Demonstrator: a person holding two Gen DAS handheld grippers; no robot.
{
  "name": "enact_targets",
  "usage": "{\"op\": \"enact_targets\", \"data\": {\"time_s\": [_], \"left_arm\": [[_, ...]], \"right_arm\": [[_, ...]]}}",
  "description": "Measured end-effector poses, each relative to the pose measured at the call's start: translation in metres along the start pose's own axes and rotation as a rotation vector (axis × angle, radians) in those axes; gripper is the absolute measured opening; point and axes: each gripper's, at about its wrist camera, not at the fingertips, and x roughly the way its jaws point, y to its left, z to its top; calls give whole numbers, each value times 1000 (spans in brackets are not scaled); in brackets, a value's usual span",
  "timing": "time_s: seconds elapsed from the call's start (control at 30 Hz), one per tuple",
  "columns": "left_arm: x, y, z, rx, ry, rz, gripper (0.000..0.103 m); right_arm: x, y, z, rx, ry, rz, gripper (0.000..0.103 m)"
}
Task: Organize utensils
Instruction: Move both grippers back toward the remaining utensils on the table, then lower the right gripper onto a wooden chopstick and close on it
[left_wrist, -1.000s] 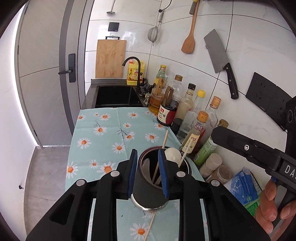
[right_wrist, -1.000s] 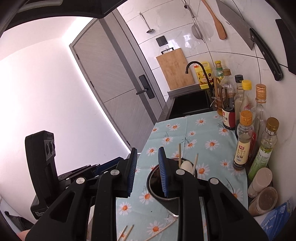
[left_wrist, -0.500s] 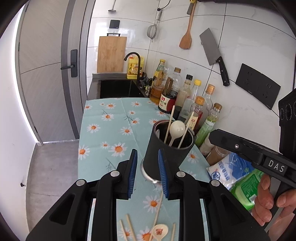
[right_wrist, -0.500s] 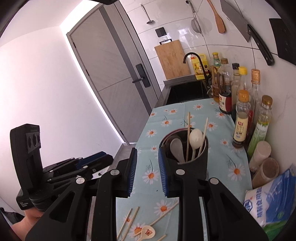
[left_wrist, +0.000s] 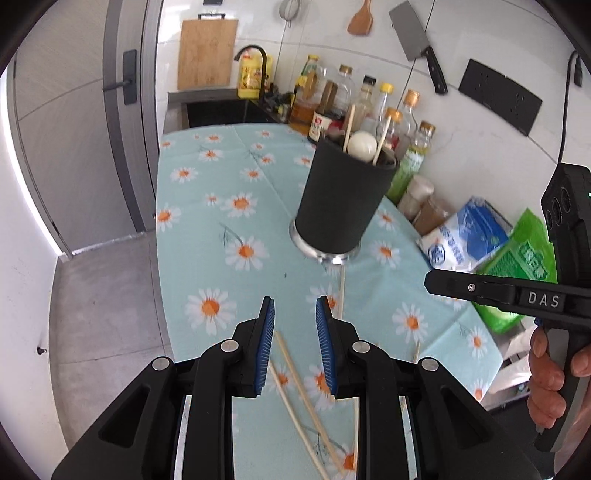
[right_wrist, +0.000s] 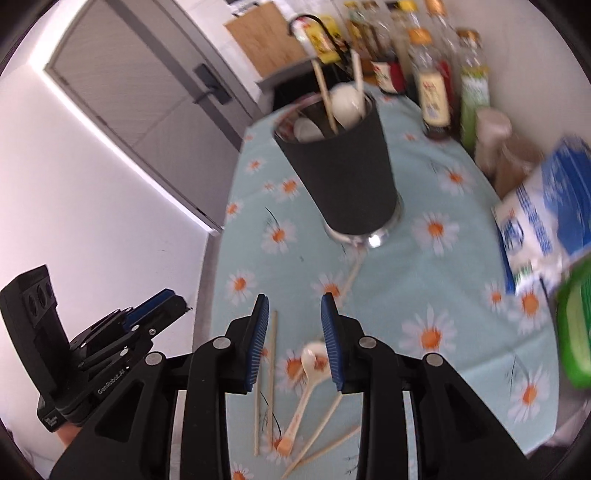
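- Covering the whole counter is the daisy tablecloth (left_wrist: 236, 206), and everything loose is lying at its near end, so the pickup is happening down here, not by the bottles.
- Standing upright further back is the black holder (left_wrist: 341, 199), already carrying a white spoon (left_wrist: 362, 147) and a few sticks. It's sitting well ahead of both sets of tongs and apart from them, so I'd guess it's the drop-off spot.
- Hanging over the near cloth, the left gripper (left_wrist: 295, 341) is showing its blue pads apart with nothing pinched. A pair of chopsticks (left_wrist: 295, 373) is running diagonally on the cloth right under that gap.
- Hovering the same way, the right gripper (right_wrist: 293, 341) has just been opening its jaws and they're empty. A small cream spoon (right_wrist: 306, 384) is lying below the gap, bowl near the right pad, with one chopstick (right_wrist: 271, 373) just beside the left pad.
- Doing this well, I reckon: commit to one piece per hand, line the pads across the stick instead of along it, and come down square so it isn't skating away on the cloth.
- Watching the spoon too, since that thin handle is looking easy to flip.
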Motion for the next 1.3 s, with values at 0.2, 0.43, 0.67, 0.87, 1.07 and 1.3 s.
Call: {"op": "enact_targets", "data": {"time_s": [0.2,0.43,0.67,0.87,1.07,1.3], "left_arm": [[16,11,-31,-6,89,-15,23],[30,20,-58,17,168,-18,22],[35,25,-72,41,203,-24,22],[35,29,-75,51,201,-44,22],[37,39,-72,25,201,-45,22],[42,41,-67,7,198,-45,22]], "right_arm": [[24,-24,-31,181,127,-46,31],[51,-53,-63,374,247,-166,31],[65,-59,-75,427,279,-310,22],[81,-47,-66,398,299,-396,20],[98,-20,-61,256,297,-537,19],[110,-7,-58,221,298,-548,9]]}}
